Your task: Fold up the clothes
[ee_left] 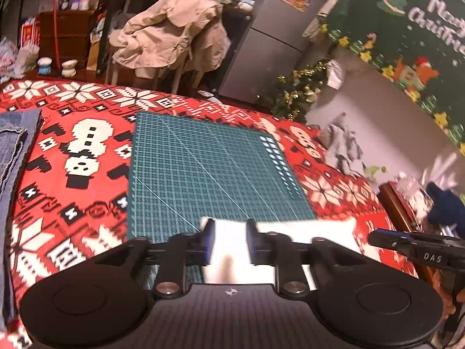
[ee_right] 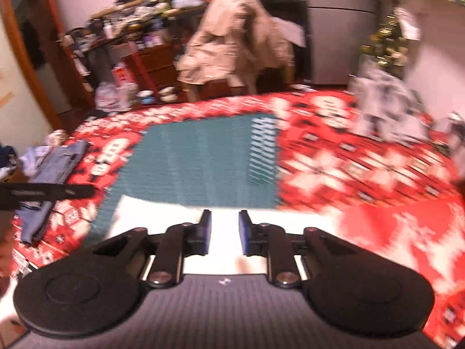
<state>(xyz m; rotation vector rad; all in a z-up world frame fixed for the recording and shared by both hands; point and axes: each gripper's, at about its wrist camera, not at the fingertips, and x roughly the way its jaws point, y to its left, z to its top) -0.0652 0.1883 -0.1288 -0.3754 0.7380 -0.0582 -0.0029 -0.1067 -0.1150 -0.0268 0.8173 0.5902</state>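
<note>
Right now the left gripper [ee_left: 229, 232] has its jaws apart w/ a clear gap, nothing pinched; the blue pads [ee_left: 207, 242] sit either side of bright white cloth seen below them, not pressing on it. Same for the right gripper [ee_right: 222, 228]: jaws apart, pads [ee_right: 205, 232] clear of the fabric, white showing through the gap. That white garment [ee_right: 162, 215] lies flat at the near edge of the green cutting mat [ee_left: 203, 168], overexposed and blurred, so folds or type can't be read. Right gripper's body also shows at the right edge of the left wrist view, just beside the garment's right end; a hand [ee_left: 444, 293] is gripping it there. Mat sits on a red tablecloth [ee_left: 58, 203] w/ white snowflakes and snowmen. Folded denim [ee_left: 11, 151] lies at the cloth's left side, well apart from the white piece. A grey crumpled garment [ee_right: 386, 107] sits at the far right of the table. Beyond the table: a beige coat [ee_left: 174, 29] draped over a chair, a grey fridge [ee_left: 261, 52], a small tinsel tree [ee_left: 296, 90] and a green Christmas banner [ee_left: 407, 29] on the wall. Right wrist view is heavily motion-blurred.
</note>
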